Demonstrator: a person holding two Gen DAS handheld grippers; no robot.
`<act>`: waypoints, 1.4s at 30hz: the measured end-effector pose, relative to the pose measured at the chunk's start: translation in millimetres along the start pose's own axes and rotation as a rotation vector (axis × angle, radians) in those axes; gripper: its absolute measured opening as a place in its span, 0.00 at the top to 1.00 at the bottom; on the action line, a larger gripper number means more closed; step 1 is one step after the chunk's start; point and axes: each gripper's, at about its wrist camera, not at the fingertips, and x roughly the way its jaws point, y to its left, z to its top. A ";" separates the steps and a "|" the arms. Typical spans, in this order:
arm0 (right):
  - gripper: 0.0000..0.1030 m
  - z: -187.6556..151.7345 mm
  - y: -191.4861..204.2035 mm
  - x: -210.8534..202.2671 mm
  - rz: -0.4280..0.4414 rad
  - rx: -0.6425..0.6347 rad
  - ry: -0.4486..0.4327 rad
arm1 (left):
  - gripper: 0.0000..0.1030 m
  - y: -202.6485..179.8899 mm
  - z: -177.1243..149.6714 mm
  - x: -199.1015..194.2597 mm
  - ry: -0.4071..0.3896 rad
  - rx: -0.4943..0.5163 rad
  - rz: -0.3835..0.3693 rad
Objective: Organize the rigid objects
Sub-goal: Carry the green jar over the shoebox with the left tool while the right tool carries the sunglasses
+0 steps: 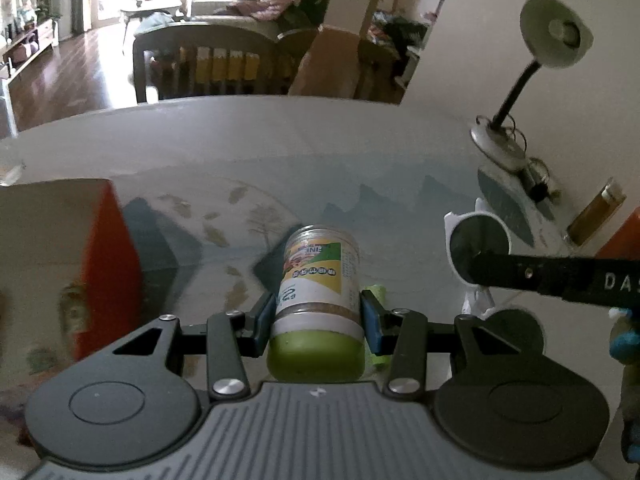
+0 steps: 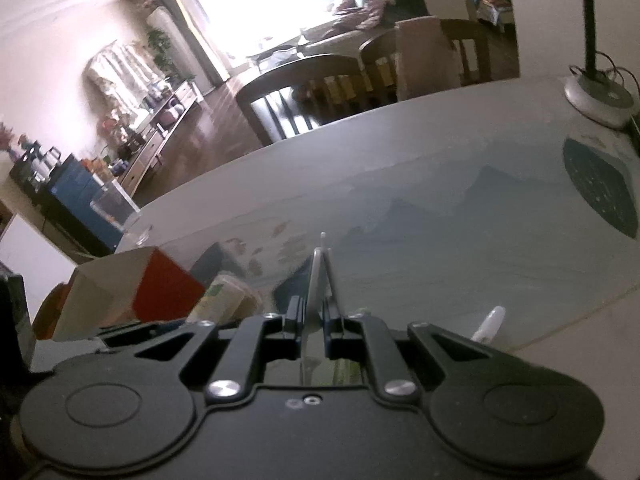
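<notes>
Above the table (image 1: 320,152), both your grippers are loaded.
Left gripper (image 1: 318,320) clamps a green-capped jar (image 1: 320,280); right gripper (image 2: 312,328) pinches a thin white object (image 2: 318,280).

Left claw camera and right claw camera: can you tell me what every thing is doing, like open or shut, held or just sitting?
Left claw: shut on the jar.
Jar: green lid on, held with the lid towards the camera.
Right claw: shut on the white sunglasses.
White sunglasses: pinched in the claw.
Lamp: upright on the table, not lit.
Box: standing on the table, untouched.
</notes>
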 end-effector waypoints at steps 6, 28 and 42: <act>0.92 -8.0 52.3 -6.6 0.016 -0.079 0.012 | 0.57 26.4 -3.1 -41.7 -0.044 -0.013 0.019; 0.91 -30.8 213.4 29.8 0.086 -0.189 0.012 | 0.57 177.2 -25.4 -138.2 -0.112 -0.089 0.109; 0.91 -38.1 260.9 91.0 0.048 -0.235 0.058 | 0.57 257.8 -34.7 -133.7 -0.069 -0.130 0.176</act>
